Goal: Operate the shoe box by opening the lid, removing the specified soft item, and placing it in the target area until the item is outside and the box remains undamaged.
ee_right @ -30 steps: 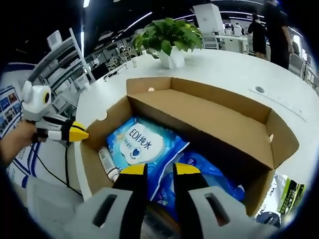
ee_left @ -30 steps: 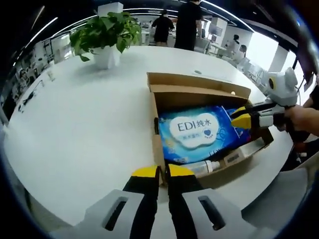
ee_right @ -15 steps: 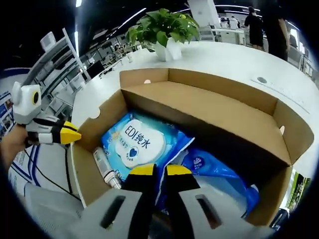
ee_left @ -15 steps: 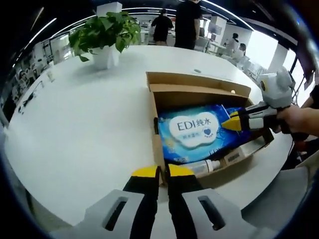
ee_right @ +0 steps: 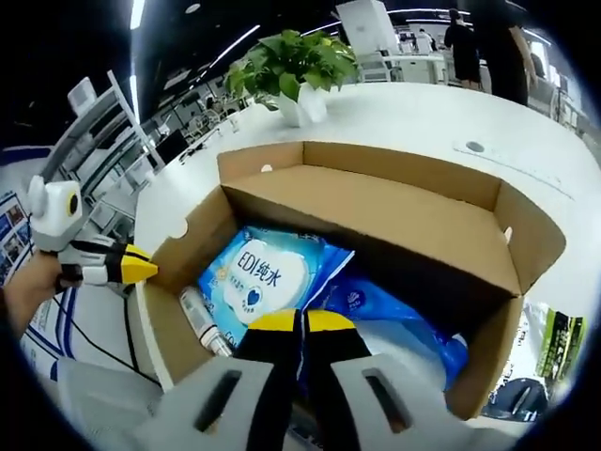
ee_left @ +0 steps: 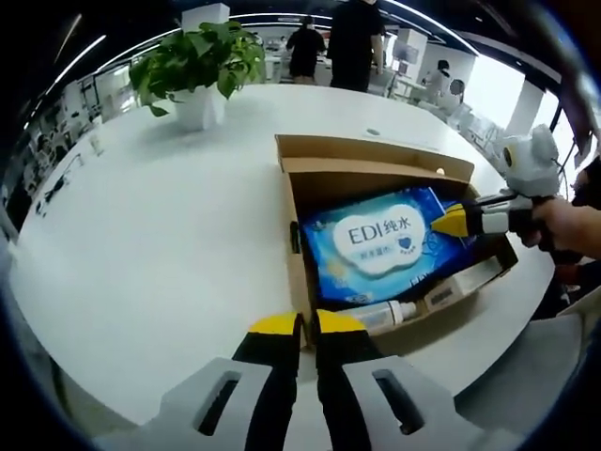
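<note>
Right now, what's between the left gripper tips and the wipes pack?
In the left gripper view, the box's near cardboard wall stands between the left gripper and the wipes pack; a small bottle lies along the pack's near edge.

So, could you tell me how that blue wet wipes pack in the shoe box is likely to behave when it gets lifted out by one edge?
The wet wipes pack looks like a soft film pouch, so it will probably sag. Its glossy wrapper may slip between the right gripper jaws. It probably won't roll.
</note>
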`<state>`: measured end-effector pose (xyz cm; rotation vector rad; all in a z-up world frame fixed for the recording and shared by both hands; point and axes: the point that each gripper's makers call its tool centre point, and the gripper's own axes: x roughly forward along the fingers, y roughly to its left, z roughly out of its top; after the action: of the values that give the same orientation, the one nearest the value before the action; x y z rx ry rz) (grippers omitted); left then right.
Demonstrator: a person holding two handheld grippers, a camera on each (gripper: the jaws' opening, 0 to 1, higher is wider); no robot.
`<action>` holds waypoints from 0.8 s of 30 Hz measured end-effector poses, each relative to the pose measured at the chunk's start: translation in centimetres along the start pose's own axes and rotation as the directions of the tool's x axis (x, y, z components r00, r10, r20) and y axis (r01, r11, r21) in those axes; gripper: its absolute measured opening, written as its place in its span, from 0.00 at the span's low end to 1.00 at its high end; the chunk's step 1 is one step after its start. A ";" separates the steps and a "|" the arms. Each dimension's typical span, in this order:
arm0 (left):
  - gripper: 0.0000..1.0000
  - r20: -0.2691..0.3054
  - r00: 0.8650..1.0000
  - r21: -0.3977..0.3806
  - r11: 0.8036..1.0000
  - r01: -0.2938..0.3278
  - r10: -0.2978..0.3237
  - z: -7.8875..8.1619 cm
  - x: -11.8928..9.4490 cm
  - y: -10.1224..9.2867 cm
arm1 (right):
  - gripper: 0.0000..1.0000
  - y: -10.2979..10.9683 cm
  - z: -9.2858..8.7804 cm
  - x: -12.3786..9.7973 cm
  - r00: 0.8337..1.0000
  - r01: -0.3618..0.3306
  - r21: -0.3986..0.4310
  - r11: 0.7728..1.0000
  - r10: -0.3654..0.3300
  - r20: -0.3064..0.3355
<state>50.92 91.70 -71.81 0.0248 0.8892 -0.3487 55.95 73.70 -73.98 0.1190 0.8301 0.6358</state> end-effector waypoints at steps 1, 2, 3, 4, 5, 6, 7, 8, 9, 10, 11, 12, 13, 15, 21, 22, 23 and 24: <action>0.02 -0.001 1.000 0.001 1.000 0.000 0.000 0.0 0.0 0.0 | 0.00 -0.1 0.0 -0.2 1.000 0.001 0.000 1.000 -0.001 0.002; 0.02 -0.002 1.000 0.001 1.000 -0.001 0.001 0.0 0.0 0.0 | 0.00 -0.2 0.1 -0.4 1.000 0.004 -0.003 1.000 -0.004 0.007; 0.02 -0.003 1.000 0.002 1.000 -0.002 0.002 0.0 0.0 0.0 | 0.00 -0.3 0.2 -0.6 1.000 0.006 -0.005 1.000 -0.006 0.010; 0.02 -0.004 1.000 0.003 1.000 -0.003 0.003 0.0 0.0 0.0 | 0.00 -0.4 0.2 -0.8 1.000 0.009 -0.006 1.000 -0.009 0.013; 0.02 -0.004 1.000 0.005 1.000 -0.005 0.005 0.0 0.0 0.0 | 0.00 -0.5 0.2 -1.0 1.000 0.011 -0.007 1.000 -0.011 0.016; 0.02 -0.005 1.000 0.007 1.000 -0.008 0.008 0.0 0.0 0.0 | 0.00 -0.6 0.1 -1.2 1.000 0.014 -0.008 1.000 -0.014 0.019; 0.02 -0.006 1.000 0.008 1.000 -0.009 0.009 0.0 0.0 0.0 | 0.00 -0.7 0.1 -1.3 1.000 0.016 -0.008 1.000 -0.015 0.021; 0.02 -0.008 1.000 0.011 1.000 -0.011 0.011 0.0 0.0 0.0 | 0.00 -0.8 0.1 -1.4 1.000 0.017 -0.009 1.000 -0.016 0.023; 0.02 -0.010 1.000 0.012 1.000 -0.011 0.012 0.0 0.0 -0.1 | 0.00 -0.9 0.1 -1.5 1.000 0.018 -0.007 1.000 -0.017 0.024; 0.02 -0.013 1.000 0.016 1.000 -0.013 0.013 0.0 0.0 -0.1 | 0.00 -1.0 0.0 -1.5 1.000 0.018 -0.003 1.000 -0.018 0.025; 0.02 -0.016 1.000 0.019 1.000 -0.014 0.014 0.0 0.0 -0.1 | 0.00 -1.0 0.0 -1.5 1.000 0.019 -0.001 1.000 -0.019 0.024; 0.02 -0.019 1.000 0.022 1.000 -0.015 0.016 0.1 0.0 -0.1 | 0.00 -1.1 0.0 -1.5 1.000 0.020 0.000 1.000 -0.020 0.023; 0.03 -0.022 1.000 0.024 1.000 -0.017 0.017 0.1 0.0 -0.1 | 0.00 -1.1 0.0 -1.5 1.000 0.021 0.000 1.000 -0.021 0.023; 0.03 -0.023 0.999 0.064 0.998 -0.021 0.023 0.2 -0.2 -0.2 | 0.00 -1.2 -0.1 -1.4 0.999 0.024 -0.006 1.000 -0.024 0.021; 0.06 0.028 0.999 0.089 0.996 -0.021 0.018 2.2 -1.3 -0.8 | 0.00 -1.3 -0.4 -1.4 0.999 0.039 -0.037 0.999 -0.039 0.010; 0.05 0.036 0.999 0.097 0.995 -0.020 0.016 2.6 -1.3 -1.0 | 0.00 -1.4 -0.5 -1.3 0.999 0.041 -0.036 0.999 -0.040 0.007; 0.06 0.045 0.999 0.113 0.994 -0.017 0.012 3.1 -1.4 -1.3 | 0.00 -1.5 -0.5 -1.3 0.999 0.041 -0.031 0.999 -0.041 0.005; 0.06 0.049 0.999 0.120 0.993 -0.014 0.008 3.3 -1.4 -1.5 | 0.00 -1.5 -0.5 -1.4 0.999 0.041 -0.028 0.999 -0.041 0.001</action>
<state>52.21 90.14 -68.47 0.1322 0.8194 -0.3905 55.59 71.65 -73.97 0.0765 0.8206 0.6081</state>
